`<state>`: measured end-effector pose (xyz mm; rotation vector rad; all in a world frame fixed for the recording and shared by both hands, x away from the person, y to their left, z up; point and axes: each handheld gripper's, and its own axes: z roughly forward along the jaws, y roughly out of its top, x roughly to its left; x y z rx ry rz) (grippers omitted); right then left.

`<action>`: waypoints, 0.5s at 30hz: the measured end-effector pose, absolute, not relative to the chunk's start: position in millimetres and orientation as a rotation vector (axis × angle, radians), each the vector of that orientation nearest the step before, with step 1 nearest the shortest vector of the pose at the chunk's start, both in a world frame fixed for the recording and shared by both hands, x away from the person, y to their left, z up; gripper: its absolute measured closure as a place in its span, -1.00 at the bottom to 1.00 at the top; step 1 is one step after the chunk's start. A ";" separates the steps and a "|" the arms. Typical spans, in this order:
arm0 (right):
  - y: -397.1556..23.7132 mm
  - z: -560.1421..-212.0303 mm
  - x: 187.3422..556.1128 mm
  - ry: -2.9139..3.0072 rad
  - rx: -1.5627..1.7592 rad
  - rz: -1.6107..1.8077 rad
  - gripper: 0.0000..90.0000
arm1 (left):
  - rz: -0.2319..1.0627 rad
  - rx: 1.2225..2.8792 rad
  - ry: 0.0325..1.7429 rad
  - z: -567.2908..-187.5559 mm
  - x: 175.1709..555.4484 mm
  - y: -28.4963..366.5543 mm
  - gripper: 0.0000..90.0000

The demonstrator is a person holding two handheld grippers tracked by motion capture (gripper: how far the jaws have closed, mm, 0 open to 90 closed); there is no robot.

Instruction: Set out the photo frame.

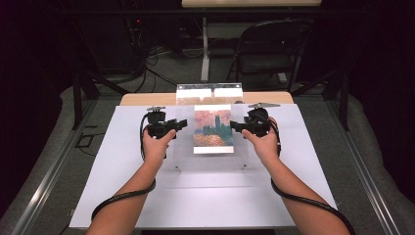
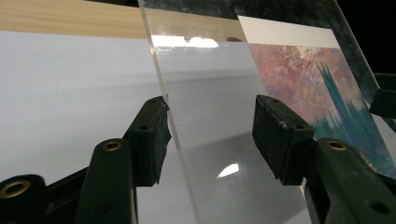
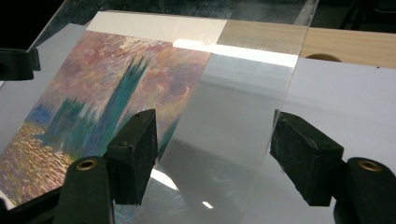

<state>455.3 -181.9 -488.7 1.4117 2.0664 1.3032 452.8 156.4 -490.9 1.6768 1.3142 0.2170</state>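
Clear acrylic sheet (image 1: 211, 132), holding a painted print (image 1: 213, 128), stands between both spread claws (image 1: 180, 124) (image 1: 236, 126).

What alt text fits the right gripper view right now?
The right gripper, jaws open, straddles the edge of a clear acrylic sheet. A painted print of teal towers lies under the sheet, on a white tabletop.

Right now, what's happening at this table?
A person holds a gripper in each hand at a clear acrylic frame with a painted print inside, on a white board. The left gripper and right gripper each straddle a side edge, jaws open, not clamped. The frame looks tilted up off the board.
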 end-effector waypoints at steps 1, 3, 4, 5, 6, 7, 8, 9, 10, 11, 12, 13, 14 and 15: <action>-182.2 -487.3 453.5 2.062 1.410 1.306 -0.26 | 0.216 1.670 1.309 -490.1 451.2 157.3 0.05; -183.0 -484.0 450.2 2.062 1.398 1.303 -0.24 | 0.220 1.670 1.295 -487.3 448.0 159.0 0.09; -182.7 -482.3 448.1 2.057 1.390 1.302 -0.23 | 0.222 1.671 1.292 -486.3 446.8 159.2 0.10; -182.7 -481.0 446.7 2.062 1.384 1.298 -0.23 | 0.228 1.674 1.286 -484.9 445.1 159.5 0.10; -182.5 -479.8 445.0 2.057 1.379 1.297 -0.22 | 0.228 1.671 1.282 -484.1 443.9 159.7 0.11; -182.6 -479.0 443.7 2.056 1.366 1.295 -0.22 | 0.231 1.669 1.277 -482.5 441.6 160.3 0.12; -182.7 -477.3 441.1 2.053 1.363 1.295 -0.20 | 0.234 1.666 1.271 -481.5 439.8 160.9 0.14; -182.9 -476.4 439.3 2.047 1.356 1.299 -0.19 | 0.236 1.664 1.267 -480.6 438.0 161.3 0.15; -183.3 -475.2 437.1 2.045 1.350 1.300 -0.18 | 0.238 1.664 1.264 -479.8 436.7 161.7 0.16; -183.2 -474.8 435.8 2.039 1.344 1.305 -0.18 | 0.243 1.665 1.257 -478.5 434.7 162.4 0.17; -183.3 -473.7 433.4 2.037 1.335 1.304 -0.17 | 0.246 1.666 1.253 -477.5 433.0 162.6 0.17; -183.7 -472.9 431.8 2.035 1.325 1.305 -0.16 | 0.247 1.665 1.246 -476.6 431.5 163.1 0.18; -184.1 -472.0 430.0 2.032 1.320 1.308 -0.14 | 0.249 1.660 1.243 -475.5 429.6 163.6 0.19; -184.7 -470.4 427.8 2.032 1.320 1.306 -0.12 | 0.249 1.661 1.236 -474.8 428.5 164.2 0.21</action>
